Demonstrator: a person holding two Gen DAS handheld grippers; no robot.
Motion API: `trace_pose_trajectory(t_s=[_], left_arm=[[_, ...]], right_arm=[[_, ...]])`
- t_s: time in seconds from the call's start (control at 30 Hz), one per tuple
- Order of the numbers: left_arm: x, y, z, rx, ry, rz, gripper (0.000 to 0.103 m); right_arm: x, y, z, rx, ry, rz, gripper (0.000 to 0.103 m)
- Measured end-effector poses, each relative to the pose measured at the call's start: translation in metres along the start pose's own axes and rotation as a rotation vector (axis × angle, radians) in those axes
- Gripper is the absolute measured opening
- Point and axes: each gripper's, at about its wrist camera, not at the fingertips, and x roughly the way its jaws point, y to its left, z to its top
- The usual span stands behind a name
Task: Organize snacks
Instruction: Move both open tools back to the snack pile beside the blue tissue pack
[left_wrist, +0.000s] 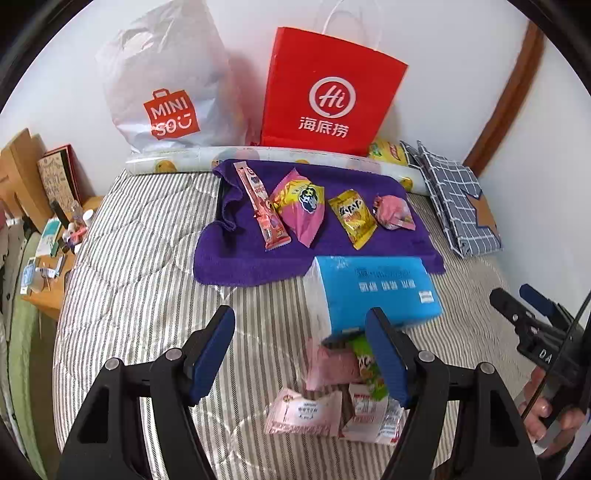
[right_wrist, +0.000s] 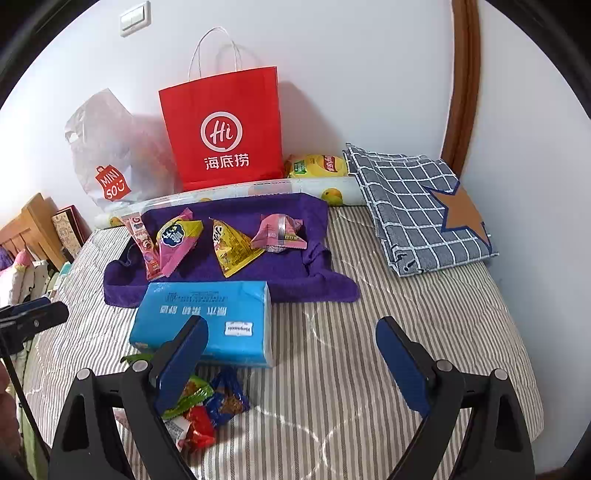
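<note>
- Left gripper (left_wrist: 301, 356): jaws apart, nothing held, pointing down at the striped bed cover (left_wrist: 140, 280).
- Right gripper (right_wrist: 291, 362): jaws wide, nothing held, over bare cover.
- Purple towel (left_wrist: 236, 258): four snacks in a row, far side.
- Loose snack pile (left_wrist: 332, 398): between and just below the left jaws, so nearer the left hand; beside the blue tissue pack (left_wrist: 376, 291).

A grey-and-white striped bedcover (left_wrist: 140, 280) is seen under a purple towel (left_wrist: 236, 258). On the towel are laid a red-pink stick packet (left_wrist: 263, 206), a pink and yellow packet (left_wrist: 301, 206), a yellow packet (left_wrist: 352, 218) and a pink packet (left_wrist: 393, 212). A bright blue tissue pack (left_wrist: 373, 291) with white lettering is shown, and behind it a red paper bag (left_wrist: 328, 92) with a white logo, a whitish plastic bag (left_wrist: 166, 85) with an orange-red logo, and a blue-grey checked cloth (right_wrist: 417, 206). Dark blue pads (left_wrist: 214, 354) are fitted to black gripper fingers.
</note>
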Motion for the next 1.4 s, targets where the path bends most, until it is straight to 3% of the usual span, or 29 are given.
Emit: trace_pose_trajectory(t_s=[0.17, 0.47, 0.7, 0.77, 1.03, 1.4], left_arm=[[-0.001, 0.009, -0.016, -0.017, -0.015, 0.018, 0.072], [0.022, 0.030, -0.047, -0.078, 0.051, 0.028, 0.072], [0.030, 0.045, -0.061, -0.104, 0.078, 0.023, 0.072], [0.032, 0.049, -0.064, -0.119, 0.084, 0.008, 0.072], [0.035, 0.059, -0.063, -0.139, 0.095, -0.011, 0.072], [0.036, 0.078, -0.066, -0.152, 0.105, -0.004, 0.072]], right_arm=[[-0.002, 0.004, -0.013, -0.005, 0.004, 0.020, 0.092], [0.007, 0.018, -0.039, -0.048, -0.003, 0.029, 0.092], [0.022, 0.022, -0.055, -0.042, 0.024, 0.041, 0.075], [0.029, 0.025, -0.059, -0.044, 0.061, 0.090, 0.068], [0.027, 0.063, -0.061, -0.139, 0.047, 0.196, 0.068], [0.058, 0.103, -0.063, -0.249, 0.078, 0.192, 0.069]])
